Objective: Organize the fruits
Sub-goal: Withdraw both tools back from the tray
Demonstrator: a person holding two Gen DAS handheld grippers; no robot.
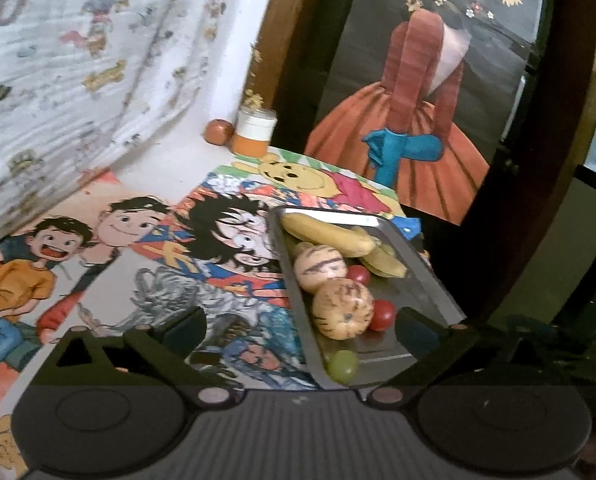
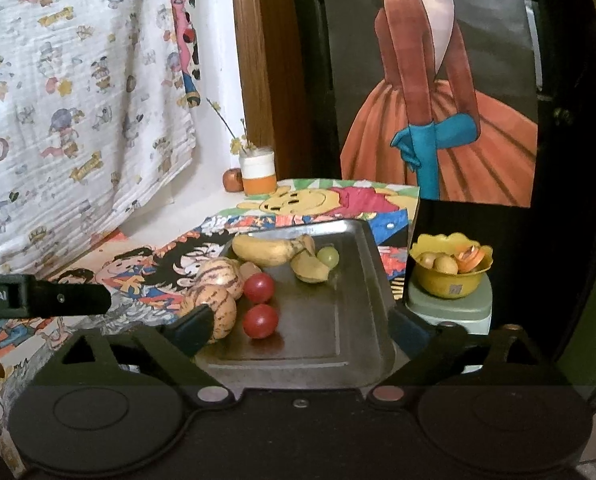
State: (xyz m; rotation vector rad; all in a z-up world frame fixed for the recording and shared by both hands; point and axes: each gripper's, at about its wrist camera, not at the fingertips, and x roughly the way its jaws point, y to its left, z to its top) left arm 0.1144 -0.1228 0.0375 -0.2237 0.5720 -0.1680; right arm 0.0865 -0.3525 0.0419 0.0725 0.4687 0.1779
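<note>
A metal tray point(image 1: 421, 264) lies on a table covered in cartoon pictures. It holds bananas point(image 1: 329, 234), two striped melons point(image 1: 341, 308), two red tomatoes point(image 1: 382, 314) and a green grape point(image 1: 342, 365). My left gripper point(image 1: 301, 320) is open at the tray's near left edge, its jaws wide apart with nothing pressed between them. In the right wrist view the tray point(image 2: 317, 332) sits between the wide-open fingers of my right gripper point(image 2: 301, 320), with the bananas point(image 2: 270, 250), melons point(image 2: 222, 274), tomatoes point(image 2: 260, 321) and grape point(image 2: 328, 256) on it. One left finger point(image 2: 58, 300) pokes in from the left.
A yellow bowl point(image 2: 449, 280) with small fruits stands on a grey stand point(image 2: 449, 310) right of the table. An orange-and-white jar point(image 2: 258, 178) and a small reddish fruit point(image 2: 233, 179) sit at the back. A printed cloth point(image 2: 78, 100) hangs on the left.
</note>
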